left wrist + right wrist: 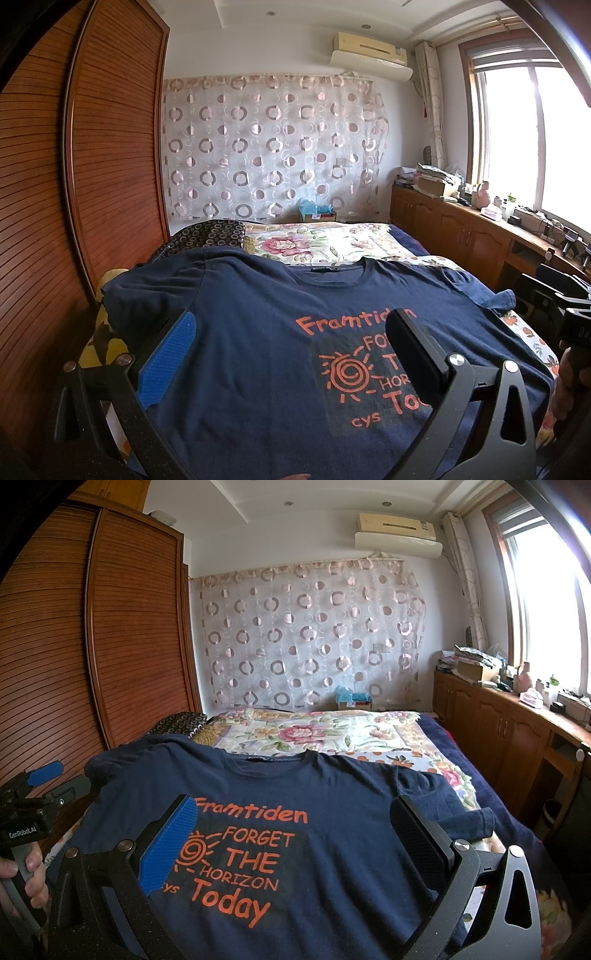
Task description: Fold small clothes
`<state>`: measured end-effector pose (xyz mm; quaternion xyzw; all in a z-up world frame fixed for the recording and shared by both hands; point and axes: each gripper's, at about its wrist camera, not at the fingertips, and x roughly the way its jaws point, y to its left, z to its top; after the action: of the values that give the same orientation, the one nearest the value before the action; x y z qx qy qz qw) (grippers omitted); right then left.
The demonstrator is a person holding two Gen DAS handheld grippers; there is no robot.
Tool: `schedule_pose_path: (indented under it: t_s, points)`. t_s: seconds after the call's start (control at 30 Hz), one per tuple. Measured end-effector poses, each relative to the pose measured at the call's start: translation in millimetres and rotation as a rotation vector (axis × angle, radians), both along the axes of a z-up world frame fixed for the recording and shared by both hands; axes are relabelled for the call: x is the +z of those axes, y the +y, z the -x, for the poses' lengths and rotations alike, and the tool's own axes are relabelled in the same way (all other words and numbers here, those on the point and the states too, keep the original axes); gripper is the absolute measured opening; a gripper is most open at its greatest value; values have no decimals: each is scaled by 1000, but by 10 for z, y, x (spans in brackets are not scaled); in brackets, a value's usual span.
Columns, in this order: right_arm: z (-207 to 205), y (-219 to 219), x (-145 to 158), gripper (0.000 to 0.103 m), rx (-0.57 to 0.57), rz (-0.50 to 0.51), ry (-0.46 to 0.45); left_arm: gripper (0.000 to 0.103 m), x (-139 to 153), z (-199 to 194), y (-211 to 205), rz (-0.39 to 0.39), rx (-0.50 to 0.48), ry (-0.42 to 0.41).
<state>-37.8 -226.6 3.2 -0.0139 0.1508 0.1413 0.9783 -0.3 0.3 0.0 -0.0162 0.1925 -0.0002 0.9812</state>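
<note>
A navy T-shirt [258, 332] with orange lettering lies spread flat, front up, on the bed, its collar toward the far wall. In the right wrist view the same T-shirt [332, 812] fills the foreground. My left gripper [291, 354] hovers open over the shirt's lower part, a blue pad on one finger, nothing between the fingers. My right gripper [295, 842] is open too, above the print, holding nothing. The left gripper's body [33, 805] shows at the left edge of the right wrist view, held by a hand [29, 878].
The bed's floral cover [325, 240] stretches beyond the shirt. A slatted wooden wardrobe [74, 184] stands close on the left. A low wooden cabinet [509, 723] with clutter runs under the window on the right. A patterned pillow [207, 232] lies at the far left.
</note>
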Motion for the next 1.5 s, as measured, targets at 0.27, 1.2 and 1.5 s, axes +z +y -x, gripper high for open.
schedule_pose_path:
  t_s: [0.27,1.2,1.5]
  points:
    - [-15,-5,-15,103,-1,-1,4,103,1,1,-2,-3,0,0]
    - [-11,-24,-23,103,2,2,-3,103,15,37,94,-6,-4,-7]
    - [-12,-27,-24,103,2,2,-6,103,2,35,84,-9,-3,-7]
